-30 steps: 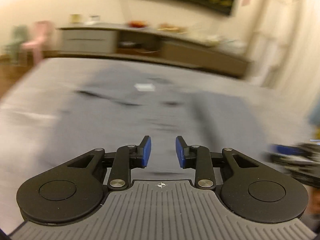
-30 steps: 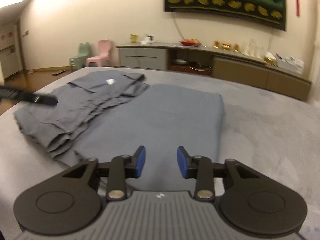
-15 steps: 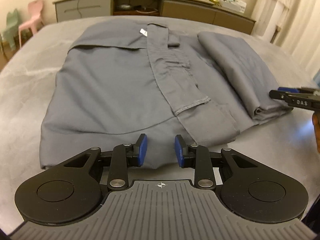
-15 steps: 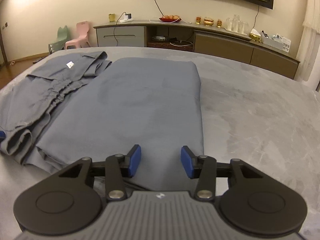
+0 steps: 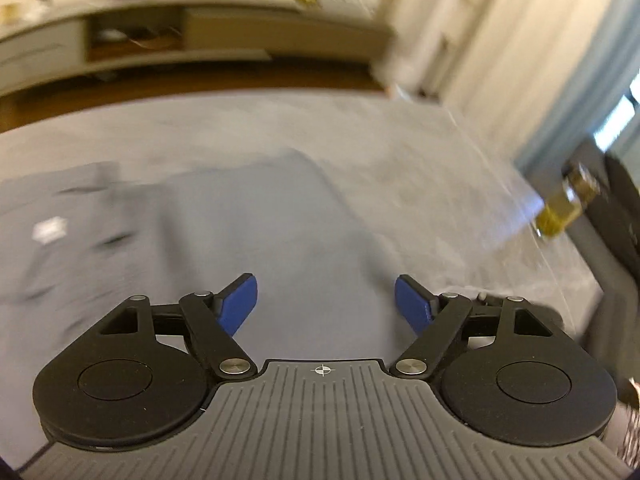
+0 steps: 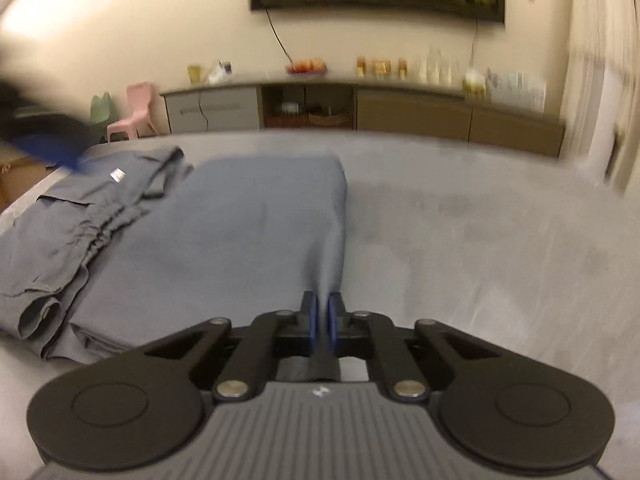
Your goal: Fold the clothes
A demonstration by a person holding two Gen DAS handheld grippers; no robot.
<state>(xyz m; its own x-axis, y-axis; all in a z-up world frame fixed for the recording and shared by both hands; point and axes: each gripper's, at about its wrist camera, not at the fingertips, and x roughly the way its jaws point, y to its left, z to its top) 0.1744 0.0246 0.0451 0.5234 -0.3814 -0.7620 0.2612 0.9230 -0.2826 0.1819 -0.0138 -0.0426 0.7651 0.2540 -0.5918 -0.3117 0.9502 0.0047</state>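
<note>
A grey garment (image 6: 224,236) lies on the grey table (image 6: 460,240), its right part folded over into a smooth panel and its left part bunched with a white label (image 6: 117,175). My right gripper (image 6: 322,322) is shut on the near right corner of the folded panel, which pulls up into a ridge. My left gripper (image 5: 325,306) is wide open and empty, above the folded panel (image 5: 256,220). That view is blurred by motion. The left gripper shows as a dark blue blur in the right wrist view (image 6: 48,144).
A long sideboard (image 6: 360,108) with bottles and a fruit bowl stands against the far wall. Small pink and green chairs (image 6: 132,114) stand at the left. Curtains (image 5: 520,40) hang on the right. The table's right edge (image 5: 560,240) is close.
My right gripper has closed on the folded panel's near right corner. My left gripper has opened wider and swung to the right over the folded panel.
</note>
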